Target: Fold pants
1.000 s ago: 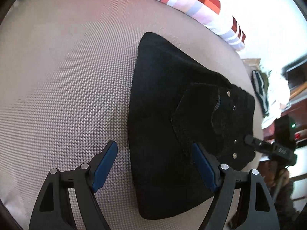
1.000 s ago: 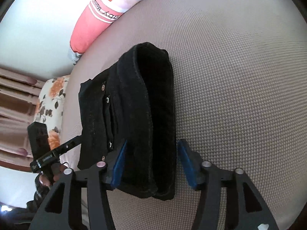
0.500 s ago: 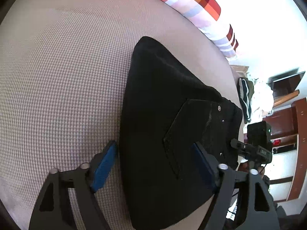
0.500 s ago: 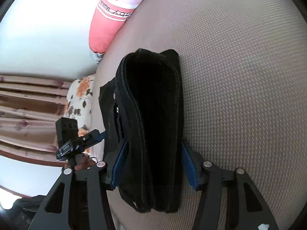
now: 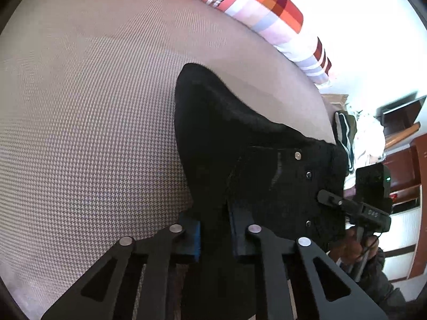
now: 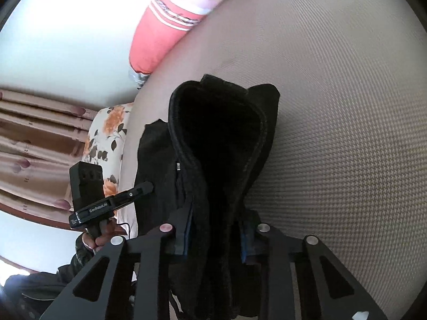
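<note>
The folded black pants (image 5: 240,146) lie on a grey houndstooth bed cover (image 5: 93,106). My left gripper (image 5: 213,236) is shut on the near edge of the bundle, blue pads pressed into the cloth. In the right wrist view the pants (image 6: 221,138) show as a thick stack of folded layers, raised at the near end. My right gripper (image 6: 214,237) is shut on the opposite end of the stack. Each view shows the other gripper: the right one in the left wrist view (image 5: 355,205) and the left one in the right wrist view (image 6: 112,202).
A pink and checked pillow (image 5: 256,8) lies along the far edge of the bed, also in the right wrist view (image 6: 165,34). A floral cushion (image 6: 106,138) and curtains lie beyond the bed's left side. Clothes (image 5: 347,136) and wooden furniture (image 5: 400,160) stand to the right.
Both grippers have closed from open onto the two ends of the folded pants. The bundle has bunched and risen at both gripped ends.
</note>
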`<state>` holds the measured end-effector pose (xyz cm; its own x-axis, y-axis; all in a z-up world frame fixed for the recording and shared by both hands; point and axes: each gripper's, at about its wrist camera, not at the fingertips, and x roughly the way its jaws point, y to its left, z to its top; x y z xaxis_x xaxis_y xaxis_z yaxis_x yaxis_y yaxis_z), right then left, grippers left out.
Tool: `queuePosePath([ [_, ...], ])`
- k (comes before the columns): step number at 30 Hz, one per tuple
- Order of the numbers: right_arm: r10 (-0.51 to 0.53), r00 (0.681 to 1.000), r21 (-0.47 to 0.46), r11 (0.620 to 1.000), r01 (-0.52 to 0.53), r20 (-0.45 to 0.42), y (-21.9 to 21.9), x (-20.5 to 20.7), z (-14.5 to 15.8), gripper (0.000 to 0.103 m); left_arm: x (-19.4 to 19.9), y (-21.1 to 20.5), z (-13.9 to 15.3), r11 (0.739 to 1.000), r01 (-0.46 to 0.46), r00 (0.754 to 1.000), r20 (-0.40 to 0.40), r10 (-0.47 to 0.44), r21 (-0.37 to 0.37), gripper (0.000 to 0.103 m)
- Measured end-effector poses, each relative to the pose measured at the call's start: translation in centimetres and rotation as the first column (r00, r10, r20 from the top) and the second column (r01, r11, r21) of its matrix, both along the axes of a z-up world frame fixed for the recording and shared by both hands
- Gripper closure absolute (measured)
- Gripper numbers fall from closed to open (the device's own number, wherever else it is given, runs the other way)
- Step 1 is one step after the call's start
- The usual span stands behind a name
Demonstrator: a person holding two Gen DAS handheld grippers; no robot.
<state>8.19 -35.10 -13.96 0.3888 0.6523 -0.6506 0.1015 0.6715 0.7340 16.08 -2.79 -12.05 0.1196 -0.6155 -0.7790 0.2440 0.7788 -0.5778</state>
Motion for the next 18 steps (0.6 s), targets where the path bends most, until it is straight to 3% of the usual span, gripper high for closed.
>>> queuePosePath([
  [8, -0.014, 0.999, -0.04, 0.999, 0.016, 0.052, 2.5, 1.5, 3.6, 0.08, 0.2, 1.2, 2.7, 1.0, -0.014, 0.998, 0.067, 0.014, 0.004, 0.09],
  [18, 0.005, 0.996, -0.054, 0.999, -0.001, 0.085, 4.2, 8.1, 4.0, 0.081, 4.5, 2.5, 4.1, 0.996, -0.07, 0.988, 0.142, 0.062, 0.05, 0.09],
])
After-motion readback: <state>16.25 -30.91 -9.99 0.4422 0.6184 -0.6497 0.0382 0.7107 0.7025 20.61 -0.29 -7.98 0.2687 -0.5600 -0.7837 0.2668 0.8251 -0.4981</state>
